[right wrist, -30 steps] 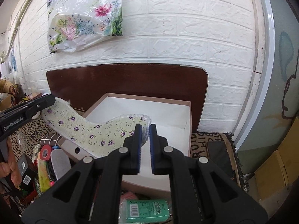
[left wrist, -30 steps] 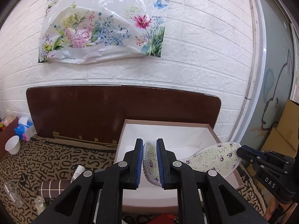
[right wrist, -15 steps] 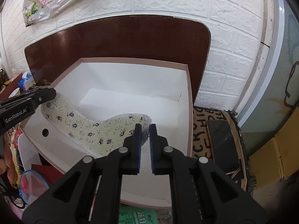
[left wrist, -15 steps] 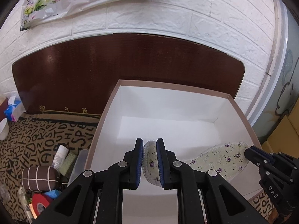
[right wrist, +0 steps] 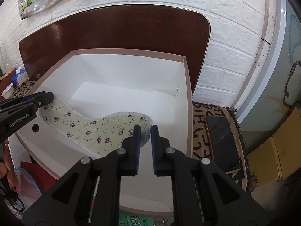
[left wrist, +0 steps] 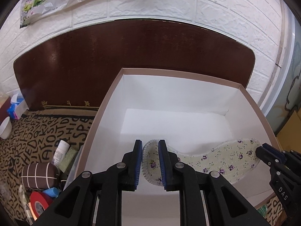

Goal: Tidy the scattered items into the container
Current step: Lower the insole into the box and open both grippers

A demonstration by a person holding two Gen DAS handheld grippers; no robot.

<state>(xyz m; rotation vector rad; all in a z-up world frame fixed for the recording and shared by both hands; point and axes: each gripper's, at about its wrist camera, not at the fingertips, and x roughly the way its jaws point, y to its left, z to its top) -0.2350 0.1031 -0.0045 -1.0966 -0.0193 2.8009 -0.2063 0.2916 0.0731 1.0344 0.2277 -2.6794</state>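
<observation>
The left tongs (left wrist: 149,162) and right tongs (right wrist: 145,146) each pinch one end of the floral insole (left wrist: 222,160), which hangs between them inside the box (left wrist: 250,103) (low over its floor). Better to lower both ends evenly, then part both tongs together.

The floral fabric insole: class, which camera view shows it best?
The right wrist view: the cream, purple-flowered fabric insole spreads nearly full length over the white cardboard box. The left wrist view hides one end behind the left tongs.

light: bright, even | glare: box (left wrist: 188,101) interior washed white | edges: fisheye bend, dark corners | focus: sharp
</observation>
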